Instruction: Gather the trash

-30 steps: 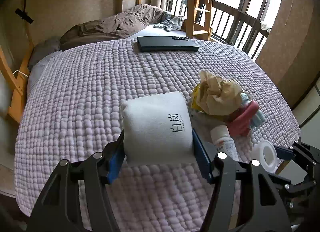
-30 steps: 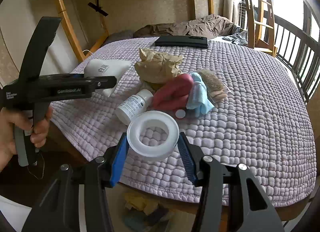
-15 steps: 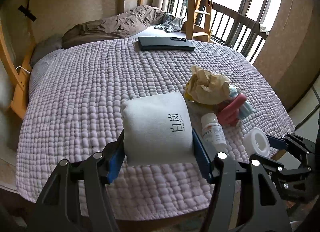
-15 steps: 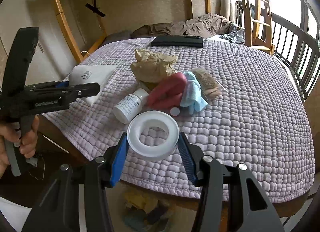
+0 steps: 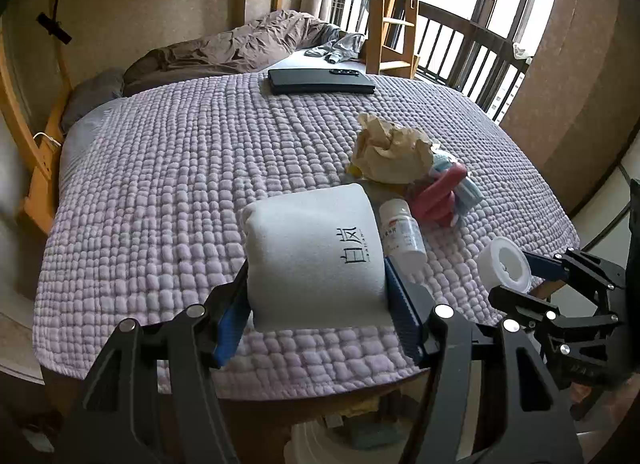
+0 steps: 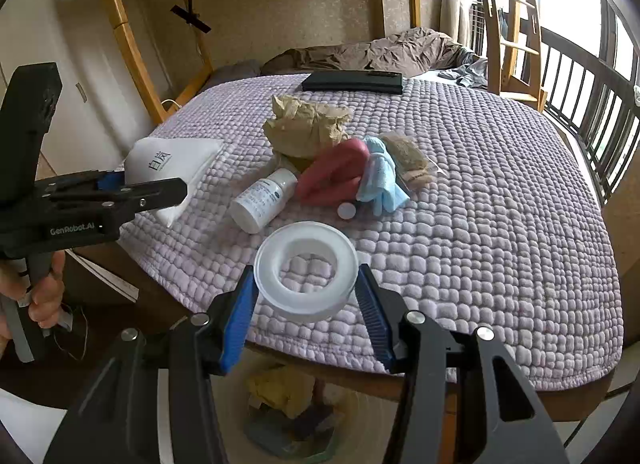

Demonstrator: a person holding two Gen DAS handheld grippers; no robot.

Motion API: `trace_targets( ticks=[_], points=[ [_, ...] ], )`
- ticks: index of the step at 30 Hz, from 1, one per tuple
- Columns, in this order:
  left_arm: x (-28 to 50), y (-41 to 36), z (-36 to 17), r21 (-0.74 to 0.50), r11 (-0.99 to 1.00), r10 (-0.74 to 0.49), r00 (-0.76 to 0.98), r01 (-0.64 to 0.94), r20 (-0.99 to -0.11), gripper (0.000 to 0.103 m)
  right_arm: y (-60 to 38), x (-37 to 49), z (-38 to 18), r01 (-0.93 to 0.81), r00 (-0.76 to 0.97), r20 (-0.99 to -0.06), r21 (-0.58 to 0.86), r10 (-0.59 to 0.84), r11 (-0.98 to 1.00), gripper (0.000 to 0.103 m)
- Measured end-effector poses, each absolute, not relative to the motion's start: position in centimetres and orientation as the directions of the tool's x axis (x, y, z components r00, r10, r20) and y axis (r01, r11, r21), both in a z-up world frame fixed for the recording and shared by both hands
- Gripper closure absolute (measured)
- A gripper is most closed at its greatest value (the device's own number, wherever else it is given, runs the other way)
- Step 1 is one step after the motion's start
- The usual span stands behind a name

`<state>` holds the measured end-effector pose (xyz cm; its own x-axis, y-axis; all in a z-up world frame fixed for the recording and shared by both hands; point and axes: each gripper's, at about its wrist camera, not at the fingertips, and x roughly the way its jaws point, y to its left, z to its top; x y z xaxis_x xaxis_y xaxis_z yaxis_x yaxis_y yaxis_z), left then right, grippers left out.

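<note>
My left gripper [image 5: 316,304] is shut on a white tissue pack [image 5: 316,252] with black characters, held above the bed's near edge; the pack also shows in the right wrist view [image 6: 176,168]. My right gripper [image 6: 306,300] is shut on a white tape ring [image 6: 306,272], held over the bed edge; the ring also shows in the left wrist view [image 5: 505,268]. On the purple quilt lie a crumpled brown paper bag [image 6: 306,128], a white pill bottle [image 6: 264,200], a red object [image 6: 336,176], a light blue cloth [image 6: 380,180] and a small clear packet [image 6: 408,160].
A bin with trash [image 6: 288,408] stands on the floor below the bed edge, also seen in the left wrist view [image 5: 352,432]. A black flat case [image 5: 320,81] lies far on the quilt [image 5: 180,184]. A brown duvet [image 5: 240,48], a wooden ladder [image 5: 394,4] and a railing [image 6: 592,104] stand beyond.
Both grippers have drawn back from the bed with their items still held. The bed edge and the bin below have come into view.
</note>
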<state>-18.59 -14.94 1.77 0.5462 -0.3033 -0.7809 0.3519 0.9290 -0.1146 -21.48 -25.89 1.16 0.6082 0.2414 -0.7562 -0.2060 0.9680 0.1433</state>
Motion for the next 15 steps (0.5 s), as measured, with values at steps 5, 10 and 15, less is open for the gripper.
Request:
trace_targets(
  ticks=[5,10,15],
  points=[
    [-19.4,-15.1,1.9,-0.099,0.930,-0.292,0.549,0.354,-0.783,0.040,-26.2,-22.2,1.2,-0.200,0.610,-0.756,0.143,0.237,0.969,0.053],
    [-20.4,-15.2,1.9,-0.078,0.931,-0.279,0.557,0.357,-0.783,0.040,-26.3,-22.9,1.2,-0.196,0.608,-0.759,0.143,0.235,0.970,0.053],
    [-21.2,-15.2,2.2,-0.055,0.930,-0.268,0.569,0.364,-0.777,0.040,-26.4,-23.5,1.3,-0.195,0.608,-0.759,0.141,0.232,0.971,0.053]
  ],
)
